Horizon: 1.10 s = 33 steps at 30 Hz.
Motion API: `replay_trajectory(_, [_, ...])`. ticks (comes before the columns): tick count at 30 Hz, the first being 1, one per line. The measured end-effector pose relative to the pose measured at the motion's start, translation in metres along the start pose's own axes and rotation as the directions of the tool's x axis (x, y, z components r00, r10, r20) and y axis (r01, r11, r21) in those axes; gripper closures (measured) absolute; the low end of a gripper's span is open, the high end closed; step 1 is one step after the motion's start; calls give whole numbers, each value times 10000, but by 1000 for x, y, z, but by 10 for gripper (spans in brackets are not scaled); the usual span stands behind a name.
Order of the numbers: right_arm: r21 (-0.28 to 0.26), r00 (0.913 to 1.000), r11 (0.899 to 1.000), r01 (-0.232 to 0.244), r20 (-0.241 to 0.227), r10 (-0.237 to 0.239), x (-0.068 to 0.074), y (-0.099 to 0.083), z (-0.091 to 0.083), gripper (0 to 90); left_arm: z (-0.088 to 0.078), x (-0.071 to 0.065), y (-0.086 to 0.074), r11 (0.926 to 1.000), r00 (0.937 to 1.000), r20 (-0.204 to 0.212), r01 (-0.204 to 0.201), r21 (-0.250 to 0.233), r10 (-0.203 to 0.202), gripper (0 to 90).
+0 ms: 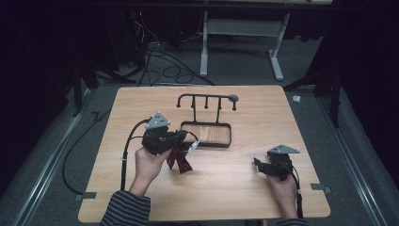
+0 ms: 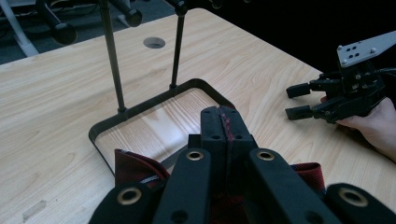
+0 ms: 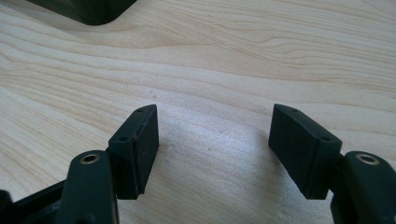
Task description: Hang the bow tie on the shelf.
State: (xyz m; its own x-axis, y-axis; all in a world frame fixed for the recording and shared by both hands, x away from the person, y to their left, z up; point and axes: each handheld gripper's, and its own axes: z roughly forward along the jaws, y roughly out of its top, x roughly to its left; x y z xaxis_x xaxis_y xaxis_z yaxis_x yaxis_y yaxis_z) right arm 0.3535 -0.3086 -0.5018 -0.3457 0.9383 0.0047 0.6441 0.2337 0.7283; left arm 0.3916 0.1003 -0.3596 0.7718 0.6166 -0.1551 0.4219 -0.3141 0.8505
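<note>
- High view: left gripper (image 1: 181,137) clamps a dark red fabric tie (image 1: 180,159) at six o'clock of the black metal rack (image 1: 207,141).
- Left gripper view: jaws pinched together on red cloth.
- Right gripper view: right gripper (image 3: 212,140) spread wide, empty, over the light wooden table (image 3: 233,56).

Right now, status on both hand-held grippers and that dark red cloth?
Left hand-held gripper shut on dark red cloth, beside the black rack. Right hand-held gripper open, empty, low over bare table. Nothing between them.
</note>
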Motion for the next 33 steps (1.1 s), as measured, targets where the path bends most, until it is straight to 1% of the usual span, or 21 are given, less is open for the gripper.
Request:
replay_trajectory(5, [-11,10000,10000,19,-19,-19,0,0,0,344,3,-2,8,9999,9999,62,-120,-37,120,894])
replay_trajectory(9, [9,10000,10000,71,23,-71,0,0,0,344,6,0,15,9999,9996,251,-93,-41,94,894])
replay_trajectory(12, [8,10000,10000,75,16,-75,0,0,0,344,9,-1,20,9999,9995,274,-163,-27,164,894])
replay_trajectory(13, [12,10000,10000,42,9,-42,0,0,0,344,10,0,22,9999,9992,358,-153,-42,155,894])
replay_trajectory(19, [15,10000,10000,64,14,-64,0,0,0,344,17,1,29,10000,9986,518,-63,-67,67,894])
replay_trajectory(22, [7,10000,10000,69,4,-69,0,0,0,344,22,0,33,9999,9985,538,-113,-83,117,894])
replay_trajectory(24, [11,10000,10000,75,5,-75,0,0,0,345,24,2,34,10000,9981,614,-54,-67,58,894])
replay_trajectory(27, [12,10000,10000,45,-2,-45,0,0,0,344,26,3,36,10000,9983,576,-64,-41,67,894])
replay_trajectory(29, [15,10000,10000,59,1,-59,0,0,0,344,29,4,39,9999,9985,536,-142,39,140,894])
replay_trajectory(33, [11,10000,10000,74,8,-74,0,0,0,343,33,3,45,9996,9984,488,-278,54,275,894])
